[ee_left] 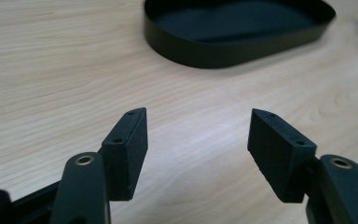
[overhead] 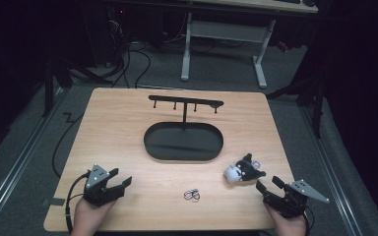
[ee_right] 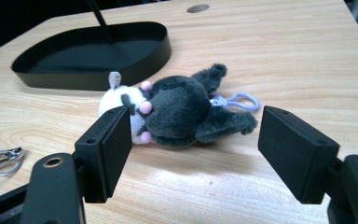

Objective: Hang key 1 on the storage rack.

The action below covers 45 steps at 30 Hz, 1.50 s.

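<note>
One plush toy (overhead: 243,172) lies on its side near the table's (overhead: 128,128) right front, long axis running left-right, white face toward the left, lilac clip at the opposite end. Body dark grey with pink dots. Right gripper (overhead: 269,187), jaws spread, sits just beside it; left gripper (overhead: 120,181) likewise spread, well apart.

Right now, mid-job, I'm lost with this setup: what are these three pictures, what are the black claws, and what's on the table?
The high view looks down on a wooden table from above the person's side. The person's hands come in from the bottom edge, each holding a hand-held two-jaw gripper: the left gripper and the right gripper. The other two pictures come from small cameras riding on those grippers, looking out between their own black jaws.

On the table stand a black oval tray with a hook rack rising from it, a black-and-white plush keychain and a small metal ring clip.

Both grippers are open and hold nothing. The right gripper view shows the plush lying just ahead of the jaws, not touched.
</note>
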Motion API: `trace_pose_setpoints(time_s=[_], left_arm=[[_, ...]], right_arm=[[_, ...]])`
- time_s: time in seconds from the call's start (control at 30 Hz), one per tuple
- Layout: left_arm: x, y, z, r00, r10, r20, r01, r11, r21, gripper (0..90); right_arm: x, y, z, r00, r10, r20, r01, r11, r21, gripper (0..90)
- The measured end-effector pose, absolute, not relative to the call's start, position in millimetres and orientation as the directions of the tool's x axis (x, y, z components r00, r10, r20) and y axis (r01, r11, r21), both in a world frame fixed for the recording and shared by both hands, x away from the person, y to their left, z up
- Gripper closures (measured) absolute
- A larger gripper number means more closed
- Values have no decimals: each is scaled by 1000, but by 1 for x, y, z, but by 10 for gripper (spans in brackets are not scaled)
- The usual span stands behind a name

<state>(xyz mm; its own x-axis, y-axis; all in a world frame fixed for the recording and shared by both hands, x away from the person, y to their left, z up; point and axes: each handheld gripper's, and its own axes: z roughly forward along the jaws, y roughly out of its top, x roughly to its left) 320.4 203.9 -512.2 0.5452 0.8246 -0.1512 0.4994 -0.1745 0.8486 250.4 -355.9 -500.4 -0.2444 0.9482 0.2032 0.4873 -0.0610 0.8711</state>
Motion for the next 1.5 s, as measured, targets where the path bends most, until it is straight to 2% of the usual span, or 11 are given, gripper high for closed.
trace_pose_setpoints(time_s=[0.27, 0.57, 0.7, 0.73, 0.83, 0.87, 0.93, 0.97, 1.5], left_arm=[[323, 201, -519, 549, 822, -153, 511, -185, 839, 384], [322, 198, -522, 551, 824, -135, 500, -197, 843, 385], [320, 198, -523, 554, 822, -128, 498, -205, 843, 385], [320, 198, -523, 554, 822, -128, 498, -205, 843, 385], [319, 199, -522, 555, 822, -124, 492, -205, 846, 385], [319, 200, -522, 554, 824, -122, 491, -204, 847, 386], [318, 200, -523, 553, 824, -122, 490, -203, 848, 386], [318, 200, -523, 553, 824, -121, 489, -204, 848, 386], [314, 205, -523, 548, 829, -113, 487, -206, 849, 390]], right_arm=[[248, -355, -501, -251, 949, 189, 486, -46, 873, 279], [251, -359, -503, -274, 946, 172, 494, -15, 869, 384], [253, -358, -504, -292, 942, 166, 509, 6, 861, 480], [253, -358, -504, -292, 942, 166, 509, 6, 861, 480], [254, -357, -504, -299, 941, 160, 522, 21, 853, 600], [255, -356, -503, -301, 943, 144, 527, 38, 849, 724], [255, -355, -502, -295, 946, 132, 538, 51, 842, 867], [255, -354, -501, -286, 952, 111, 538, 64, 841, 900], [274, -350, -511, -276, 957, 94, 618, 102, 779, 900]])
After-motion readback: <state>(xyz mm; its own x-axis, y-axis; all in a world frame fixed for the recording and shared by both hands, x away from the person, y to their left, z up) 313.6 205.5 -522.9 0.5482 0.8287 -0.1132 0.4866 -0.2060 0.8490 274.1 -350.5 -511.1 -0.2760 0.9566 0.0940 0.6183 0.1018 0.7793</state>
